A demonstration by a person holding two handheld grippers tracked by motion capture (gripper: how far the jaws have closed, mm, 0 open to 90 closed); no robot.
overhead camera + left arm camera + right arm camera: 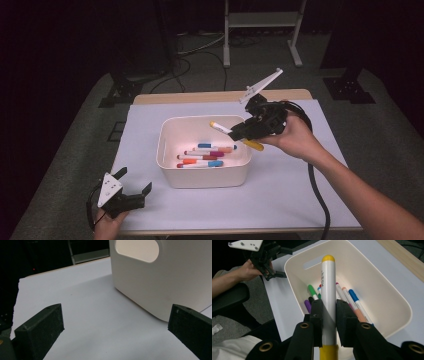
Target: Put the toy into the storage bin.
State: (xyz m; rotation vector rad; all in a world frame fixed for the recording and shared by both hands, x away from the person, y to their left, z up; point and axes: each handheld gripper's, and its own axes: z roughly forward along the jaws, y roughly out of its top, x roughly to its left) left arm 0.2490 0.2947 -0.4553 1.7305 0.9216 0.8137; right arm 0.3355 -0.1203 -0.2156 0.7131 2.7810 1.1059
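A person's right gripper [329, 315] is clamped on a white marker with yellow ends [328, 290], held over the right rim of a white bin [170, 172] that holds several colored markers [205, 155]. The left gripper [134, 186], jaws spread apart and empty, rests low on the white table sheet [280, 190] near the bin's front left corner.

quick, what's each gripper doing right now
left gripper: open, holding nothing, near the table's front left corner.
right gripper: shut on the yellow marker, above the white bin.
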